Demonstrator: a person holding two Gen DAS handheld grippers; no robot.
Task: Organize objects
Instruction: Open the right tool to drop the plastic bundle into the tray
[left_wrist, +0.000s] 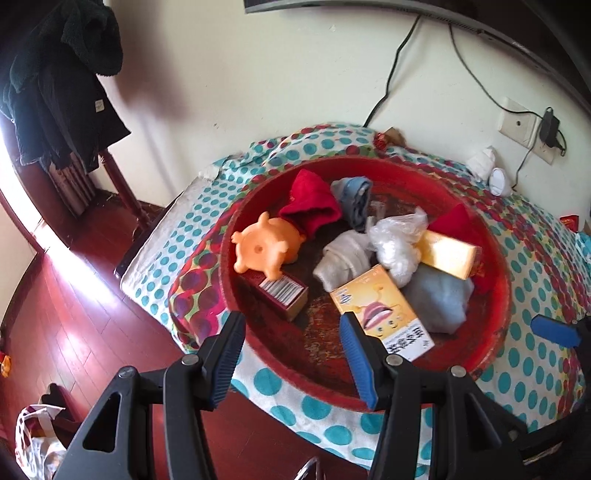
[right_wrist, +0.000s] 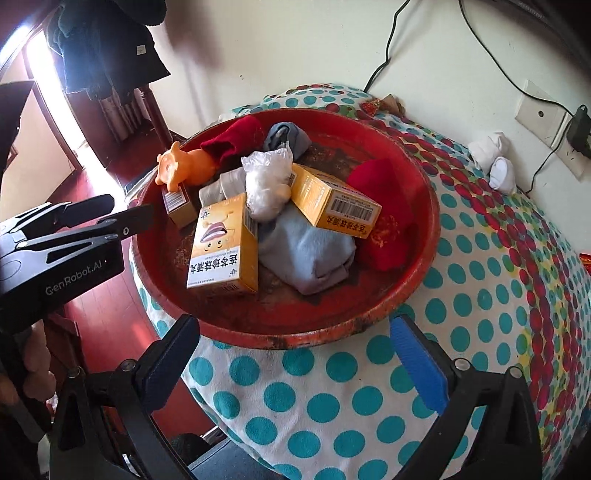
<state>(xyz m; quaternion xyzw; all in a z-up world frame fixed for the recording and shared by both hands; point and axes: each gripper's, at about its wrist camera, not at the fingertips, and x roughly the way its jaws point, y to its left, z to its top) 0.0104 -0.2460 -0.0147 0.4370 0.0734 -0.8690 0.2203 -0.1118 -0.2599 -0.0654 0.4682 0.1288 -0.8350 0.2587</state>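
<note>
Right gripper (right_wrist: 295, 362) over the polka-dot cloth (right_wrist: 332, 398) at the table's near edge, jaws spread wide, nothing between them. Left gripper (left_wrist: 291, 354) over the near rim of the red basin (left_wrist: 495, 280), jaws partly spread, empty.

Inside the basin, nearest: yellow cartoon box (right_wrist: 225, 247) propped upright, grey cloth (right_wrist: 306, 254) beside it. Middle: second yellow box (right_wrist: 332, 203) resting on the grey cloth, clear plastic bag (right_wrist: 266, 181), beige sock (left_wrist: 343, 258), small barcode box (left_wrist: 284, 295). Far side: orange toy (left_wrist: 266, 247), red cloth (left_wrist: 310, 206), blue-grey sock (left_wrist: 351, 199). White socks (right_wrist: 495, 162) lie outside on the cloth, near the far right edge.
</note>
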